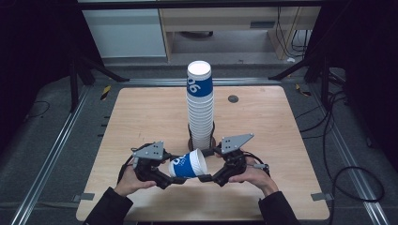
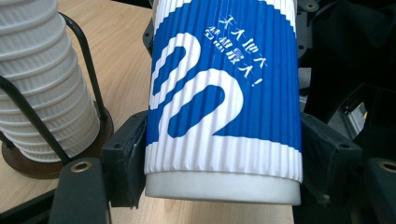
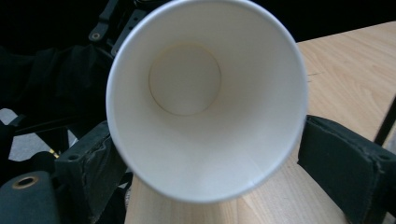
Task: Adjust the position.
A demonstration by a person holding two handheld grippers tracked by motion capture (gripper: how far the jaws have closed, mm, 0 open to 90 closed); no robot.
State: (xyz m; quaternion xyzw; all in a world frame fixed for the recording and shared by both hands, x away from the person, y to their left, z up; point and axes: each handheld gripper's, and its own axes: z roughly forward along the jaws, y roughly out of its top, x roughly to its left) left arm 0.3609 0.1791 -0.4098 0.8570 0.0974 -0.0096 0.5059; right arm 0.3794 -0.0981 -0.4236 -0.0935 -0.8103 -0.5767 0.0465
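High view: blue-and-white ribbed paper cup (image 1: 188,165) on its side above the wooden desk (image 1: 141,117), between left gripper (image 1: 170,180) and right gripper (image 1: 209,177), just before the tall stack of matching cups (image 1: 200,105) in a black wire holder.

Left gripper view: fingers (image 2: 123,163) clamped on cup base; white print, top cropped.

Right gripper view: fingers (image 3: 348,175) flank open white mouth; contact unclear, grip cannot tell.
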